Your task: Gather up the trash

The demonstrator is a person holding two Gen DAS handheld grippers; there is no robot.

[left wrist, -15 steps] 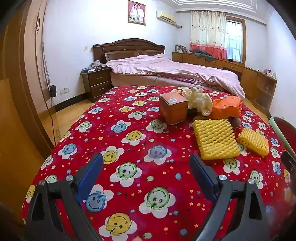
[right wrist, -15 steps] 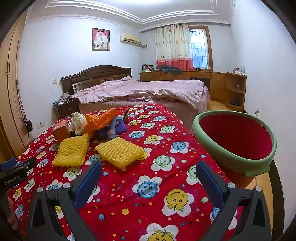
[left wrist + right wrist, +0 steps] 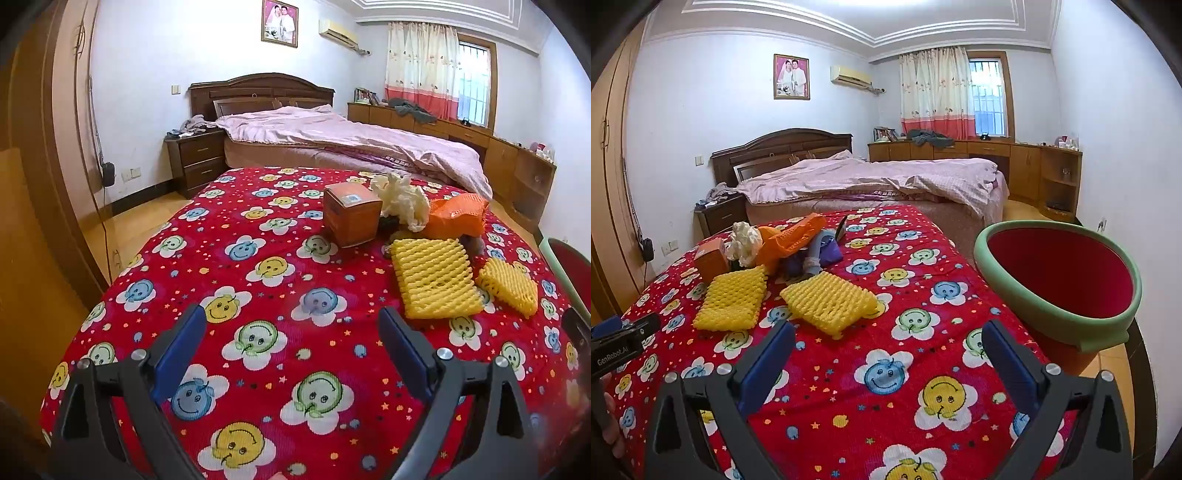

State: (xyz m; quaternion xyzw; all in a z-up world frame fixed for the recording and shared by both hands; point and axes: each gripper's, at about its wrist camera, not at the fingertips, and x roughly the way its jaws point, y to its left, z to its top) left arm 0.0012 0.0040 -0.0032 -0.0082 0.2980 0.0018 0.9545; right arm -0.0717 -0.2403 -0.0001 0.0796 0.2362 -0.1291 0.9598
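Note:
On the red smiley-patterned cloth (image 3: 258, 229) lies a heap of trash: an orange carton box (image 3: 351, 215), a crumpled white wad (image 3: 400, 201), an orange foam net (image 3: 458, 216) and two yellow foam nets (image 3: 434, 282) (image 3: 508, 282). The right wrist view shows the same yellow nets (image 3: 733, 301) (image 3: 829, 302), the orange net (image 3: 798, 238) and purple and grey scraps (image 3: 822, 253). My left gripper (image 3: 291, 339) hovers open over bare cloth, short of the trash. My right gripper (image 3: 888, 352) is open too, just short of the nearer yellow net. A red bin with a green rim (image 3: 1060, 280) stands right of the table.
Behind the table stands a bed with a pink cover (image 3: 871, 177), a nightstand (image 3: 195, 158) to its left and wooden cabinets (image 3: 1027, 166) along the far wall. A wooden wardrobe (image 3: 44, 184) runs down the left side. The left gripper's body (image 3: 620, 339) shows at the right view's left edge.
Both views have shifted only slightly; the trash sits a little lower and nearer in the left wrist view. Both grippers stay open and nothing on the cloth has moved.

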